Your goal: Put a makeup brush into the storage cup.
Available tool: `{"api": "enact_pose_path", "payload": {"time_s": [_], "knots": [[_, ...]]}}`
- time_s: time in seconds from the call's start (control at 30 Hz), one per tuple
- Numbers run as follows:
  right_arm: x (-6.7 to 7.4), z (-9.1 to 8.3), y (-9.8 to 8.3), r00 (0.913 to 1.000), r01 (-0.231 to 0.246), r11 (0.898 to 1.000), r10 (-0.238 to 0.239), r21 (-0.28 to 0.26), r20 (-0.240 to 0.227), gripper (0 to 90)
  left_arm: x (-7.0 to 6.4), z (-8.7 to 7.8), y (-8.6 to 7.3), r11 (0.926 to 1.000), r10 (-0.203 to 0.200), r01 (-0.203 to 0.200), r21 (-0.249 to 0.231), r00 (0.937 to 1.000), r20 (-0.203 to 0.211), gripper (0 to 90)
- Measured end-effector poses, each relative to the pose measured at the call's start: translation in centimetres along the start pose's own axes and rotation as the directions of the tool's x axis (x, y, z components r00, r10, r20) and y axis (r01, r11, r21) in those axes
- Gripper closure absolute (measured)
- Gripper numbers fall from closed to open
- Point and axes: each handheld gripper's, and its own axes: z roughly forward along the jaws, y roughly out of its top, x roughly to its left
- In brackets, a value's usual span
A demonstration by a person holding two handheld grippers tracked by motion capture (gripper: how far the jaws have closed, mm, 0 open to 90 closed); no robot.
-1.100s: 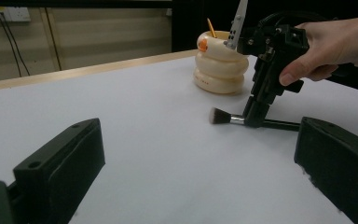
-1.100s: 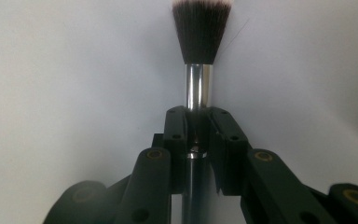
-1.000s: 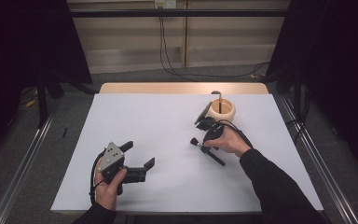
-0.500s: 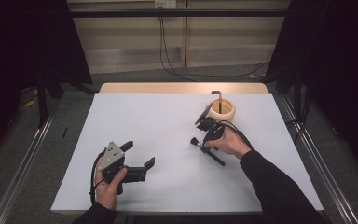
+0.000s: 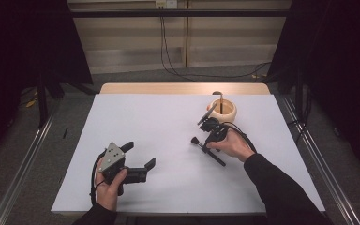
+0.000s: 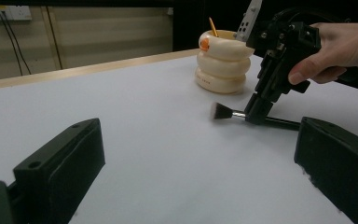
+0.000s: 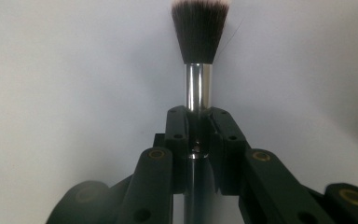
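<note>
Right gripper [image 5: 205,139]: jaws clamped on makeup brush [image 7: 198,88] at the metal ferrule, bristles clear of the pads. Brush lies on white table [image 5: 159,122], apparently flat, near ringed cream holder [image 6: 221,63]. Left gripper [image 5: 138,161]: jaws wide apart, nothing between them.

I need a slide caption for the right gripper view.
Right gripper shut on a black-bristled makeup brush with silver ferrule, above the white table.

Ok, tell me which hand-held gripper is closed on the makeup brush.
The right hand-held gripper, near the cream holder: its jaws clamp the makeup brush below the ferrule. The left hand-held gripper stands open, holding nothing.
</note>
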Motion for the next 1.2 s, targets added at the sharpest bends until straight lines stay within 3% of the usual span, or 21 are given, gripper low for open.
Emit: {"api": "enact_pose_path", "payload": {"time_s": [0.23,0.33,0.7,0.83,1.2], "knots": [[0.2,-0.6,-0.3,0.9999,-0.017,0.999,0.017,-0.028,0.001,78.8,0.0,0.0,0.0,1.0,0.003,-0.003,0.002,1.0,-0.004,1.5],[0.1,-0.9,-0.6,1.0,-0.002,0.999,0.002,-0.036,-0.001,78.8,0.0,-0.1,0.0,1.0,0.003,-0.003,0.003,1.0,-0.008,1.5],[-0.6,-1.8,-2.0,0.9986,-0.051,0.99,0.048,-0.133,-0.022,78.9,0.0,0.0,0.0,1.0,0.005,-0.005,0.001,1.0,-0.005,1.5],[-0.7,-2.2,-2.5,0.9985,-0.051,0.984,0.048,-0.169,-0.026,78.9,0.0,0.0,0.0,1.0,0.005,-0.005,0.002,1.0,-0.005,1.5],[-1.0,-3.1,-3.9,0.9957,-0.088,0.955,0.076,-0.284,-0.054,78.9,0.0,0.0,0.0,1.0,0.0,0.0,-0.002,1.0,0.001,1.5]]}}
